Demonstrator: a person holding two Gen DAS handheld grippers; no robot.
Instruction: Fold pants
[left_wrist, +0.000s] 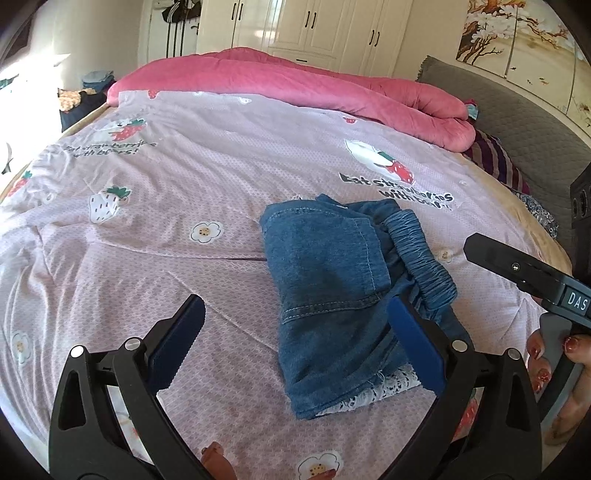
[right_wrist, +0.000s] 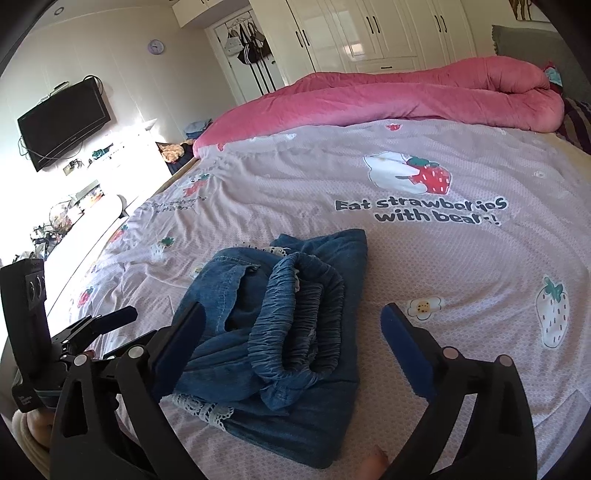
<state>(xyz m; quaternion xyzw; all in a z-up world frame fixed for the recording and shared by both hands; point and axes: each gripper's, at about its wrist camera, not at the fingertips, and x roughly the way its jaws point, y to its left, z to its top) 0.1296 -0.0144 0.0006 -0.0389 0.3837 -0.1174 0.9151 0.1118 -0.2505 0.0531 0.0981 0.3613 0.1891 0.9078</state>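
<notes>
My left gripper (left_wrist: 295, 325) is spread wide, gripping nothing, and my right gripper (right_wrist: 291, 332) is spread just as wide; the folded pants (left_wrist: 332, 280) (blue denim, elastic waistband on top) lie at twelve o'clock from both on the bedsheet (left_wrist: 147, 229), pink quilt (left_wrist: 288, 81) beyond

A wide bed (right_wrist: 461, 258) fills the room, spread with a pale pink sheet (left_wrist: 184, 258) printed with strawberries, flowers and dark lettering, and a rose-pink quilt (left_wrist: 295, 85) lies bunched along its far edge, beside a grey padded headboard (left_wrist: 517, 122) at the right. Beyond the bed stand cream wardrobes (right_wrist: 369, 29) with dark handles, with bags hanging on a door (right_wrist: 251, 40) to their left. On the left wall hang a black television (right_wrist: 64, 122) and a small round clock (right_wrist: 156, 47), and strong daylight washes out the furniture below them, while a painting of blossom (left_wrist: 517, 40) hangs above the headboard.
</notes>
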